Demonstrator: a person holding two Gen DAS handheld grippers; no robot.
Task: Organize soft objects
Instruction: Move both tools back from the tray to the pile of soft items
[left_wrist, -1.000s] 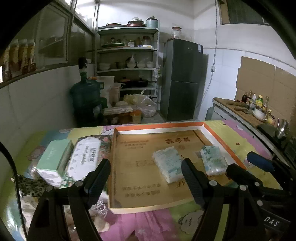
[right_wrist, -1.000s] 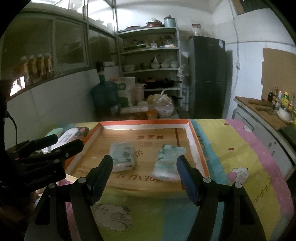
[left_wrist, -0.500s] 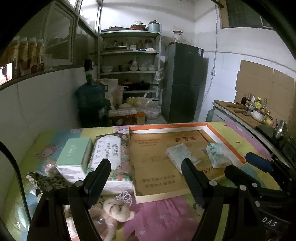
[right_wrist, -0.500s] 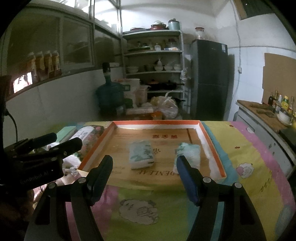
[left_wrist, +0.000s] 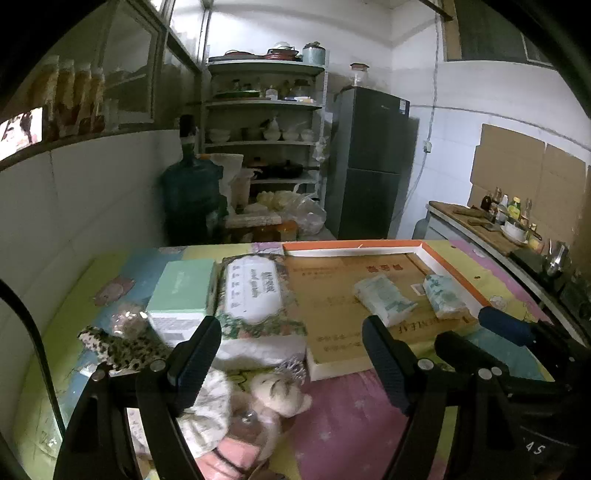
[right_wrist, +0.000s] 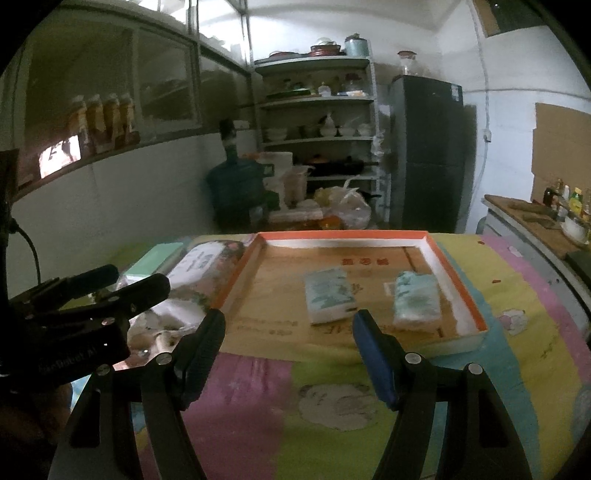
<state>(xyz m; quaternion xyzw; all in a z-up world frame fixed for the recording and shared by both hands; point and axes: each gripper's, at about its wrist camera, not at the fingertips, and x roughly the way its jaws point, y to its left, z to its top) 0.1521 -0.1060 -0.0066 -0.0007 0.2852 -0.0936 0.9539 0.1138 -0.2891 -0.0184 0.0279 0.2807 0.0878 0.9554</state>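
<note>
Two soft tissue packs (left_wrist: 384, 297) (left_wrist: 443, 295) lie side by side in a shallow orange-rimmed cardboard tray (left_wrist: 354, 246); the right wrist view shows the same packs (right_wrist: 328, 295) (right_wrist: 415, 297) in the tray (right_wrist: 343, 235). Left of the tray sit a floral wipes pack (left_wrist: 255, 295), a mint box (left_wrist: 183, 291), a leopard-print cloth (left_wrist: 118, 347) and a small plush toy (left_wrist: 277, 393). My left gripper (left_wrist: 291, 360) hangs open above the plush toy, holding nothing. My right gripper (right_wrist: 288, 350) is open and empty, short of the tray's near edge.
A colourful cartoon cloth (right_wrist: 332, 402) covers the table. Beyond it stand a water jug (left_wrist: 192, 199), shelves of dishes (left_wrist: 266, 110) and a dark fridge (left_wrist: 373, 166). A counter with bottles (left_wrist: 495, 221) runs along the right. The left gripper (right_wrist: 92, 295) shows at the right wrist view's left edge.
Both grippers have drawn back from the tray, which now looks smaller and farther. The plush toy and leopard cloth have come into the left wrist view. Jaws stayed equally wide.
</note>
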